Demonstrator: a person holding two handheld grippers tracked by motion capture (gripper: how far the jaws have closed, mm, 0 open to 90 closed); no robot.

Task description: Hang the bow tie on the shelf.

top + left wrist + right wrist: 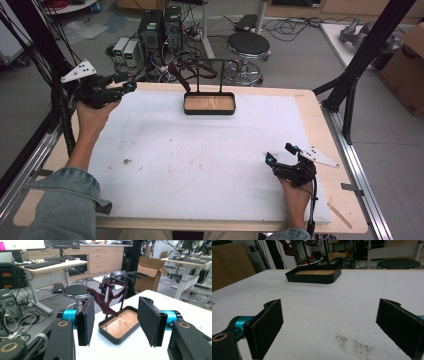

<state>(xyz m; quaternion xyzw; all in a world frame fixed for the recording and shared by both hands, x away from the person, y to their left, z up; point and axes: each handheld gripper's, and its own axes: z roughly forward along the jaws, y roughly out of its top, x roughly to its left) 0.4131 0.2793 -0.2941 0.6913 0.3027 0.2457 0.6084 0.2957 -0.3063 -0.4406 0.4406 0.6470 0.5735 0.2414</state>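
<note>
Landmark for this record: the black tray (209, 111), standing on the white mat (200, 155) at the far middle of the table (320, 130).

Nearest the person, the right gripper (281, 153) rests low over the mat, on the near right side of the tray and well apart from it. Its jaws stand wide apart with nothing between them; the right gripper view shows bare mat in the gap and a patch of dark specks (354, 346) just ahead. One hand (296, 192) holds it from below.

The left gripper (126, 81) is held up off the table at the far left corner, left of the tray and about level with it. Its jaws are likewise apart and hold nothing; the left gripper view looks between them toward the tray.

Containers: one. The tray is shallow, with rounded corners and a wood-coloured floor (120, 323). Nothing loose lies on that floor. A black frame (210, 67) of thin upright rods rises from the tray's far side. One dark red strap (105, 298) hangs draped on the frame's upper bars, its tail reaching down toward the tray's far edge; whether it touches cannot be told.

Beyond the tray, on the floor: one round black stool (248, 45), two computer towers (160, 27), tangled cables (295, 25).

Count: two grippers, one tray, one frame, one strap.
</note>
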